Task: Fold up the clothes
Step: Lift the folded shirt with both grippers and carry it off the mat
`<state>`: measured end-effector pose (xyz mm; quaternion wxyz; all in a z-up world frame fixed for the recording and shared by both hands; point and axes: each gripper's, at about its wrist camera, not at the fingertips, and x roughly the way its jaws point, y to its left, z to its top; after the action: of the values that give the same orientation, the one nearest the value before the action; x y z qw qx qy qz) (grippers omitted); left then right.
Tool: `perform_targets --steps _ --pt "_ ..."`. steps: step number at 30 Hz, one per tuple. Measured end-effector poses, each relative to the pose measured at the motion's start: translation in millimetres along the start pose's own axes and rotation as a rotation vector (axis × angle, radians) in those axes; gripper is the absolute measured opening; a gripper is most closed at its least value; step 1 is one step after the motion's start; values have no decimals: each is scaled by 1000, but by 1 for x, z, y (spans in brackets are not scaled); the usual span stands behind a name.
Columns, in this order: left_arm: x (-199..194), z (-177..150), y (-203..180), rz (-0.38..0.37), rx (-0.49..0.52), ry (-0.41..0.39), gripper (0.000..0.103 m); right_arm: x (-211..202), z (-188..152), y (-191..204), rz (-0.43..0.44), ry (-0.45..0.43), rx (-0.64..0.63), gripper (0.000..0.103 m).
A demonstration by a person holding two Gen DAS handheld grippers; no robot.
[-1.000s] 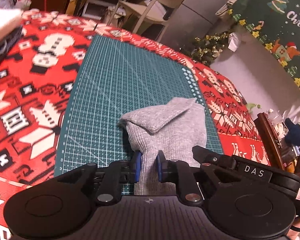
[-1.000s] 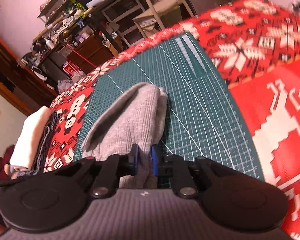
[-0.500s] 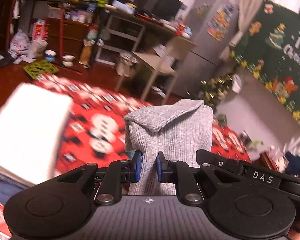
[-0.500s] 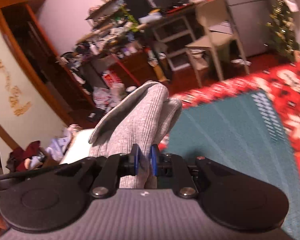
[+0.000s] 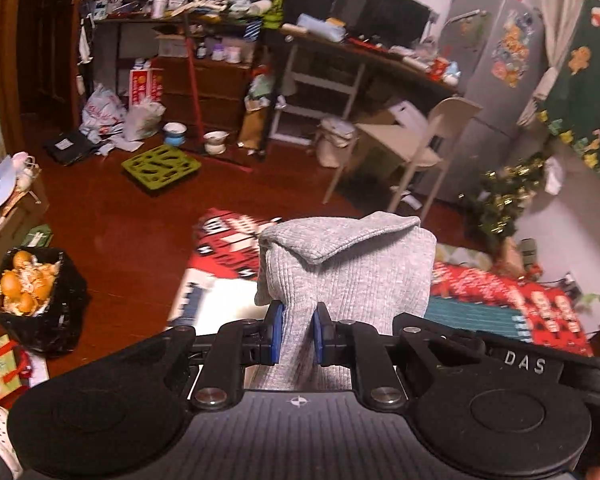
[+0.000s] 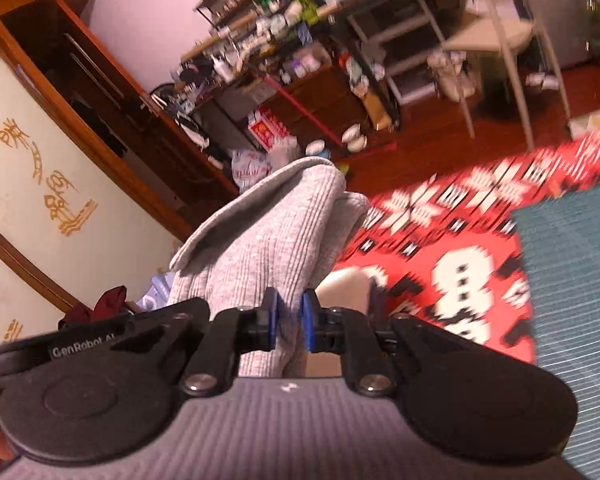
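Grey folded garment (image 5: 348, 276) hangs pinched between both my tools: my left gripper (image 5: 296, 334) and my right gripper (image 6: 287, 322) each clamp its near edge, holding it above the red patterned cloth (image 6: 440, 240) and green mat (image 6: 572, 264); a chair (image 5: 424, 148) stands beyond.

Count: 1 grey garment (image 5: 352, 272), 2 grippers (left (image 5: 296, 334), right (image 6: 287, 322)), 1 chair (image 5: 424, 148), 1 fridge (image 5: 496, 68).
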<state>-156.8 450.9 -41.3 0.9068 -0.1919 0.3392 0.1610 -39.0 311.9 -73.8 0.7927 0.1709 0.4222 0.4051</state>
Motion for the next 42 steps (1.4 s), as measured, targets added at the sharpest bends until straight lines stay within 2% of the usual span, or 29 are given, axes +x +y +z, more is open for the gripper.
perform_targets --steps 5,9,11,12,14,15,19,22,24,25,26,30,34,36,38,39,40,41,42 --pt "29 -6 33 5 -53 63 15 48 -7 -10 -20 68 35 14" --pt "48 -13 47 -12 -63 74 15 76 -15 -22 -35 99 41 14" --pt "53 -15 53 -23 -79 77 17 84 -19 -29 -29 100 37 20" --pt "55 -16 56 -29 -86 77 20 84 -20 -33 -20 96 37 22" --pt "54 -18 60 -33 -101 74 32 83 -19 -40 -5 90 32 34" --pt "53 -18 62 -32 -107 73 43 83 -18 -43 3 88 29 35" --pt "42 -20 72 -42 -110 71 50 75 -4 -61 31 71 61 43" --pt "31 -16 76 -14 -127 41 53 69 15 -82 67 57 168 47" --pt "27 -9 81 -28 -145 8 55 73 30 -100 98 51 251 52" --pt "26 -5 83 -37 -154 -4 55 78 37 -107 118 60 285 61" --pt "28 0 85 -49 -165 -14 55 84 43 -114 139 71 319 66" --pt "50 21 98 -103 -237 -8 61 116 64 -137 214 123 470 69" --pt "80 32 105 -182 -307 55 59 148 67 -142 223 179 510 71" --pt "89 34 105 -188 -316 73 57 163 65 -139 207 210 479 71" --pt "95 32 105 -181 -322 90 51 171 61 -136 214 231 462 67" --pt "96 30 106 -187 -332 94 47 174 59 -135 220 240 453 65" --pt "98 27 108 -198 -346 101 36 176 57 -133 219 243 439 58" --pt "101 26 110 -213 -364 110 31 177 55 -132 217 246 424 49" --pt "104 24 113 -225 -379 122 18 178 54 -130 211 245 401 44"
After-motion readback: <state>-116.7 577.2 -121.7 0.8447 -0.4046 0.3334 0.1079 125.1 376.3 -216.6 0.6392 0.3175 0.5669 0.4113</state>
